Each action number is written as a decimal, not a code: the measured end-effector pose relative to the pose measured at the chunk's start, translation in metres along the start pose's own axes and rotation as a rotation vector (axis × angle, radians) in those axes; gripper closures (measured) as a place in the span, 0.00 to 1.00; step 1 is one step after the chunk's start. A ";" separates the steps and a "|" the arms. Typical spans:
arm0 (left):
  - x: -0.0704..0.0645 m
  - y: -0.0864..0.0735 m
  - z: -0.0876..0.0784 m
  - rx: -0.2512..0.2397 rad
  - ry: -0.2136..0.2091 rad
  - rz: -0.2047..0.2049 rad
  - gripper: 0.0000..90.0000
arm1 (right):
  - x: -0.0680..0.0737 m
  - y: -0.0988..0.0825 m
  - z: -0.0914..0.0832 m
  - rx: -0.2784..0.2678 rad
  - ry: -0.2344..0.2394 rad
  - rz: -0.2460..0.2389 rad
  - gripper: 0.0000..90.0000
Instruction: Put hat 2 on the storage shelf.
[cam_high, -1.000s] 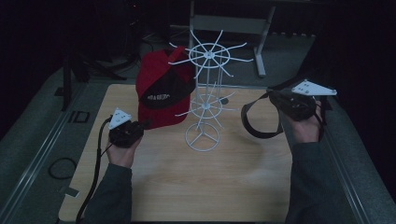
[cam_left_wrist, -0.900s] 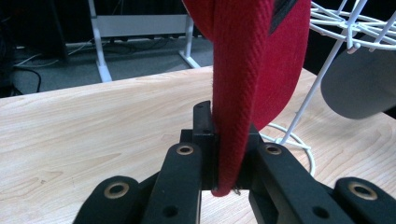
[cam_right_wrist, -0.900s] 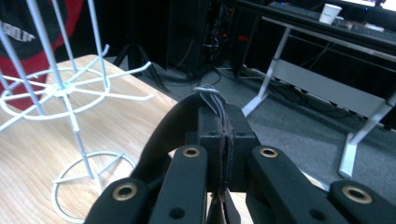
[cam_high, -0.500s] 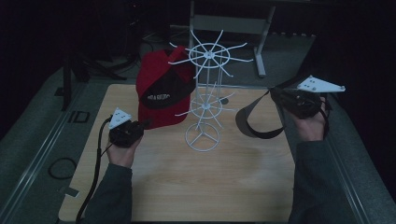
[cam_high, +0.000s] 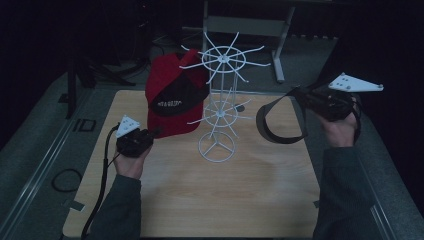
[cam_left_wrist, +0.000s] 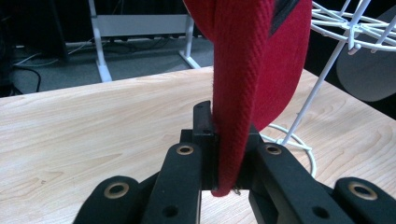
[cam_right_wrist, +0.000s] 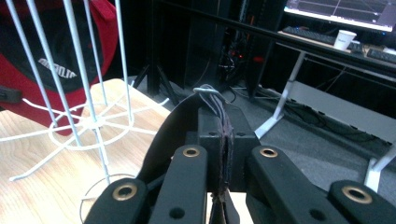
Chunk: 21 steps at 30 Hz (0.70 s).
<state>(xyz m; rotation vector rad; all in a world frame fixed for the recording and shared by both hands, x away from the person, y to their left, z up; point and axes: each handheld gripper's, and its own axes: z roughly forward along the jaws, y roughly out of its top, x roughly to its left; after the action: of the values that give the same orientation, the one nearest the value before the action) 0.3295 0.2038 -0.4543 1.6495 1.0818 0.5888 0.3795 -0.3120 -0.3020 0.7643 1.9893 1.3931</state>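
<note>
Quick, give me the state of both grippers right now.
Left gripper: shut on the brim of the red cap.
Right gripper: shut on the edge of a dark cap, held in the air beside the white wire rack.

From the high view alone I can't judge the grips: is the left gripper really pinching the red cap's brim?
Observer: Yes. In the left gripper view the left gripper is shut on the edge of the red cap.
Operator: And the dark thing in the right hand?
Observer: In the right gripper view the right gripper is shut on the black cap; stitched fabric edge sits between the pads.
Operator: Anything beyond the table on that side?
Observer: A white paper cup stands on a desk past the table, beside a keyboard.
</note>
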 end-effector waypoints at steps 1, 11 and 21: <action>0.000 0.000 0.000 0.000 0.000 0.000 0.95 | 0.000 0.000 0.000 0.000 0.000 0.000 0.97; 0.002 0.000 0.001 -0.002 0.004 -0.007 0.95 | 0.005 0.018 -0.009 -0.028 0.047 -0.041 0.98; 0.002 0.002 0.002 -0.002 0.003 -0.008 0.95 | 0.003 0.033 -0.017 -0.045 0.094 -0.055 0.98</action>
<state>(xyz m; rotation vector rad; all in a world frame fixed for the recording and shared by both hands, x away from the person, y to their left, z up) 0.3328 0.2048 -0.4538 1.6424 1.0889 0.5873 0.3685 -0.3105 -0.2661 0.6295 2.0273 1.4607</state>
